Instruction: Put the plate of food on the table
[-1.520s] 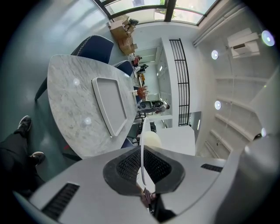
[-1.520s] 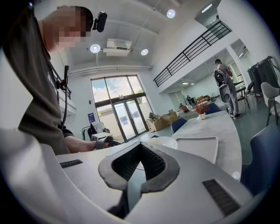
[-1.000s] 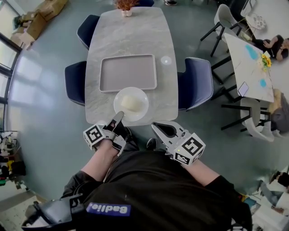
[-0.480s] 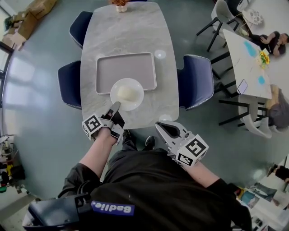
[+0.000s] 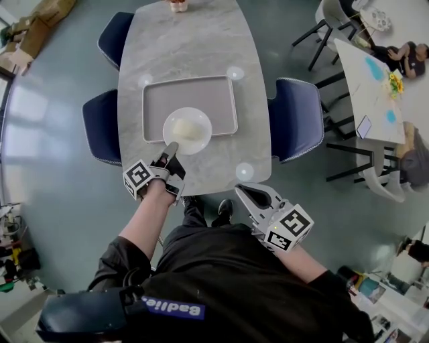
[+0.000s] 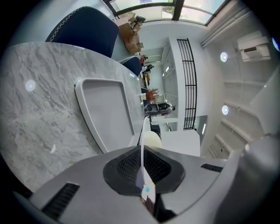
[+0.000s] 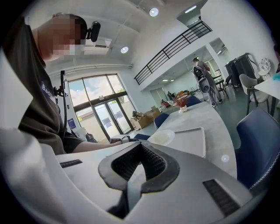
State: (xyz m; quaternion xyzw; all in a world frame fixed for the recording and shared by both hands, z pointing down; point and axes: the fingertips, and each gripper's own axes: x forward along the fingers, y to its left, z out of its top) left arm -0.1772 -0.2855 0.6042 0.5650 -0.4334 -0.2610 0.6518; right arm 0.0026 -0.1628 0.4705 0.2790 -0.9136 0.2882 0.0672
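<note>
A white plate carrying a pale lump of food hangs over the near edge of a grey tray on the marble table. My left gripper is shut on the plate's near rim. In the left gripper view the plate shows edge-on between the pads, with the food beyond them. My right gripper hangs off the table's near right corner, shut with nothing in it. In the right gripper view the plate and the tray lie ahead on the table.
Blue chairs stand at the table's right side and left side, with another at the far left. A small flower pot stands at the table's far end. A second white table with chairs stands at the right.
The left gripper has carried the plate farther over the table, from near the front edge to over the tray's near edge. The right gripper stays low by the near corner.
</note>
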